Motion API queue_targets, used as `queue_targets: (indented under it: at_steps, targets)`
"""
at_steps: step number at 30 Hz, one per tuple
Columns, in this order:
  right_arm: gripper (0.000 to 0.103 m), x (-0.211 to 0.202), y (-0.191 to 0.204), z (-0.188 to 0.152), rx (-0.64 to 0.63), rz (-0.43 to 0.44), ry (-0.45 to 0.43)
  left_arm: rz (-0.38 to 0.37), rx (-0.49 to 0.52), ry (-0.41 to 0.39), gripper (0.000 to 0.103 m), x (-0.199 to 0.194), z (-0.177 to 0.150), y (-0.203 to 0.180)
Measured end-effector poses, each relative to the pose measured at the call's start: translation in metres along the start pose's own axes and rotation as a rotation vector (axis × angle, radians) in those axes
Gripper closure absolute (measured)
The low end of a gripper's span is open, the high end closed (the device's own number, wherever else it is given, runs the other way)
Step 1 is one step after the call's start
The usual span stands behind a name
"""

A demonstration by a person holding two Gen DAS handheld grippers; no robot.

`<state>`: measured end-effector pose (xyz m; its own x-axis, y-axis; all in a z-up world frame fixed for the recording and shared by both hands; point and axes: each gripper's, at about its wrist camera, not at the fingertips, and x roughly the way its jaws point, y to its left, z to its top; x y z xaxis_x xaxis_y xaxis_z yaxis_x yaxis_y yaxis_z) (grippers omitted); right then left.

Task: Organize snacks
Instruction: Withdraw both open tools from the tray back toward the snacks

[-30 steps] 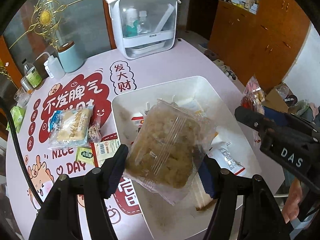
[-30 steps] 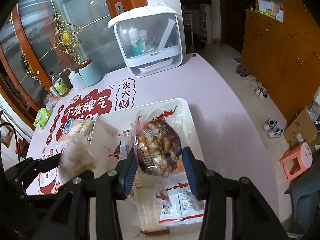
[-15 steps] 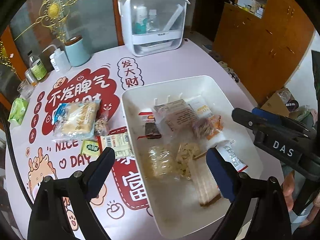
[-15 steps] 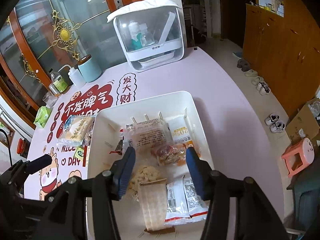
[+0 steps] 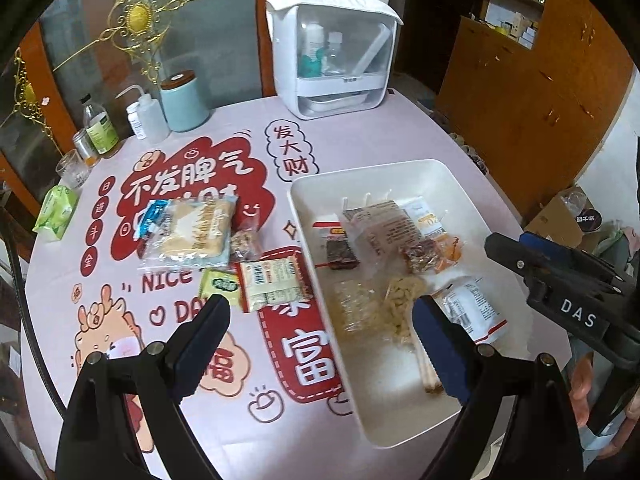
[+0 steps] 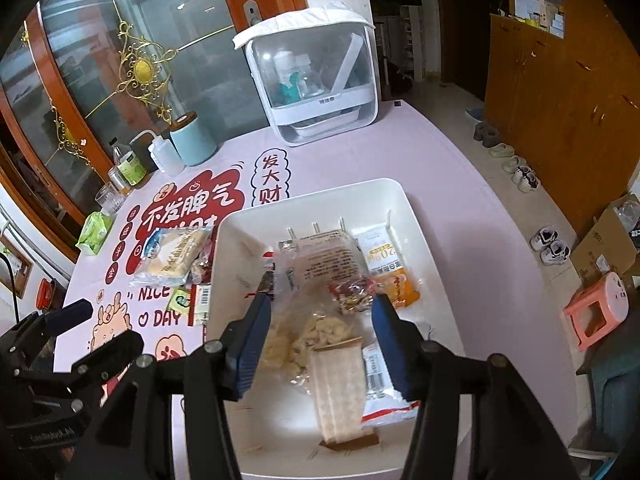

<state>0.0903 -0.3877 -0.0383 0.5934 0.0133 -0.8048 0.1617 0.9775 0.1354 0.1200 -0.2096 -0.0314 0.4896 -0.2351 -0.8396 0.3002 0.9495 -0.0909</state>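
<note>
Both sets of tongs released and empty above a round table: left gripper (image 5: 320, 326) spread wide at the white bin's (image 5: 436, 172) near-left rim, right gripper (image 6: 318, 326) parted over its middle. Inside the smooth, rectangular plastic tub, a heap of crinkly clear and foil snack packets (image 6: 320, 268). Outside on the glossy printed tablecloth (image 5: 200, 176), just left of the bin: a flat, pillowy biscuit pack (image 5: 188, 232) and small sachets (image 5: 272, 280). Probably next for pickup; best pinched across a seam edge, lightly, since film slips and contents crush.
</note>
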Motion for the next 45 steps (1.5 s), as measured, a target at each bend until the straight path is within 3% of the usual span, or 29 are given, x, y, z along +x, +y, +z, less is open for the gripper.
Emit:
queue_targets:
  at_steps: [6, 15, 25, 32, 37, 45]
  targets:
    - [0.050, -0.008, 0.024, -0.008, 0.016, -0.028, -0.017, 0.009, -0.026, -0.038, 0.011, -0.019, -0.003, 0.041]
    - [0.050, 0.000, 0.091, -0.020, 0.047, -0.059, -0.019, 0.039, -0.092, -0.068, 0.011, -0.031, 0.007, 0.158]
    - [0.050, 0.049, 0.172, -0.018, 0.000, -0.066, 0.029, 0.038, -0.064, -0.034, 0.011, 0.019, 0.035, 0.260]
    - [0.051, 0.107, 0.202, 0.007, -0.031, -0.009, 0.085, -0.054, -0.014, 0.057, 0.011, 0.088, 0.049, 0.263]
    - [0.061, 0.159, 0.204, 0.023, -0.024, -0.020, 0.152, -0.097, 0.033, 0.136, 0.011, 0.139, 0.049, 0.249]
    - [0.063, 0.218, 0.190, 0.032, 0.033, -0.048, 0.240, -0.162, -0.049, 0.236, 0.011, 0.200, 0.050, 0.252]
